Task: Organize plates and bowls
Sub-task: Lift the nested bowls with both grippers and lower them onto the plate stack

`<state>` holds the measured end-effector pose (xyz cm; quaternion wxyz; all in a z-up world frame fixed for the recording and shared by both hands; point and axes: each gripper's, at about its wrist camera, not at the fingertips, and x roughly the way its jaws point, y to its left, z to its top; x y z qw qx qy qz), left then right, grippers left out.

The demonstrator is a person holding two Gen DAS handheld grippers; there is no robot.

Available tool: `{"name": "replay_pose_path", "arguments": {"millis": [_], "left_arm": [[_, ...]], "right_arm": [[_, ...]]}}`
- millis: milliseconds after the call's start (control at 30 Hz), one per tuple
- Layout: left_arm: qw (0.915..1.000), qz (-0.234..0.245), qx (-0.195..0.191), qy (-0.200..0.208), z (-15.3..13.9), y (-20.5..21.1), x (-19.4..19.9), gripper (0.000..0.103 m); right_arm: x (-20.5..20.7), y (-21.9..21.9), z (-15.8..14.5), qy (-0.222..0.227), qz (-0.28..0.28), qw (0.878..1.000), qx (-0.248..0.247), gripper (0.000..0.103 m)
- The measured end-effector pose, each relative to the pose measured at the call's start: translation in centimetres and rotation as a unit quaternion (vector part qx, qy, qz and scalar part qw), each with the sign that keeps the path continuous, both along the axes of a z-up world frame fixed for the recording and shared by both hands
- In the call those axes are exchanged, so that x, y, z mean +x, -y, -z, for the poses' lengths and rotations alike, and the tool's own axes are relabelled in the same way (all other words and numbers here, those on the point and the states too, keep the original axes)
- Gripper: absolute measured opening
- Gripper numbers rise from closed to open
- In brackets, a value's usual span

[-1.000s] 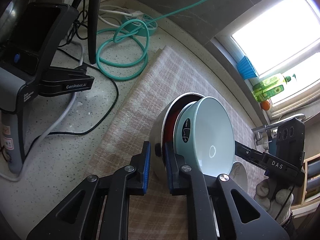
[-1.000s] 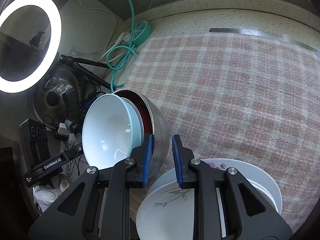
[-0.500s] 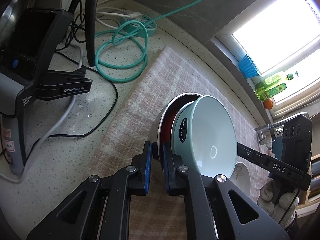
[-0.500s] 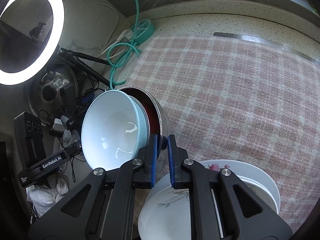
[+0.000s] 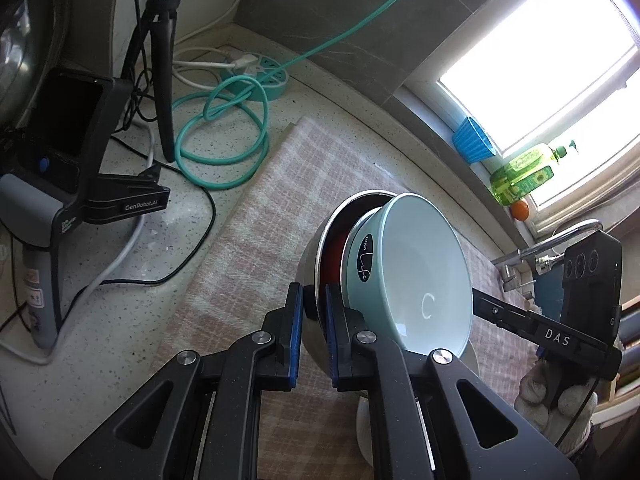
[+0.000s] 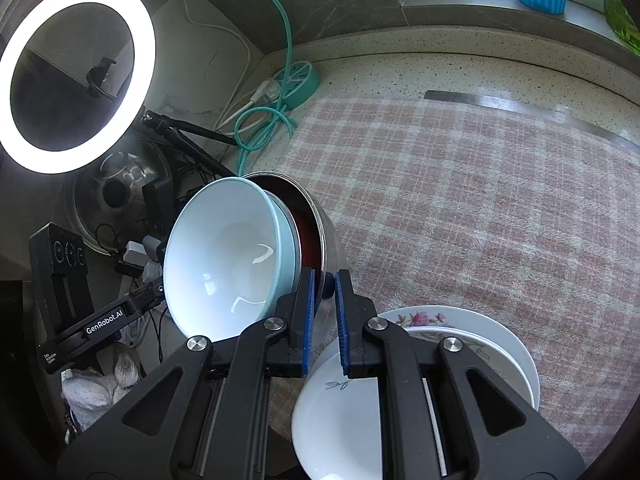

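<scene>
A steel bowl (image 5: 320, 248) with a red inside holds a pale blue bowl (image 5: 416, 272) nested in it; the stack is tilted on edge above the checked cloth. My left gripper (image 5: 312, 312) is shut on the steel bowl's rim. My right gripper (image 6: 322, 300) is shut on the opposite rim of the steel bowl (image 6: 326, 224), with the blue bowl (image 6: 228, 256) to its left. A stack of white flowered plates (image 6: 472, 340) lies on the cloth under the right gripper.
A pink checked cloth (image 6: 480, 200) covers the counter. A teal cable coil (image 5: 224, 132), power strip (image 6: 296, 80), tripod (image 5: 160, 60) and ring light (image 6: 76, 76) stand at the left. A blue cup (image 5: 472, 142) and a green bottle (image 5: 524, 172) stand on the window sill.
Both grippers have closed onto the steel bowl's rim from opposite sides. The bowl stack has lifted slightly and tilted more on edge.
</scene>
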<state>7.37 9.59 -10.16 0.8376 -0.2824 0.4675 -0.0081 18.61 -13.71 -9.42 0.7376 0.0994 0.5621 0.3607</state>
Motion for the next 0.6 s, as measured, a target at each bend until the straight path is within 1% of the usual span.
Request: {"name": "replay_pose_path", "arguments": {"millis": [167,333,600], "left_arm": [[0.9998,0.010,-0.001,0.015,-1.4,1.4,-0.5,0.008],[0.9993,0.024,-0.005,0.028,-2.6,3.1,-0.9,0.008],[0.9979,0.056,-0.010,0.030,-3.0,6.9,-1.6,0.009]], "right_arm": [[-0.6,1.8,-1.7,0.009,0.003,1.000,0.007,0.011],[-1.6,4.2,-2.6,0.012,0.009,1.000,0.010,0.011],[-3.0,8.9,-3.1,0.012,0.032,0.999,0.010,0.011]]}}
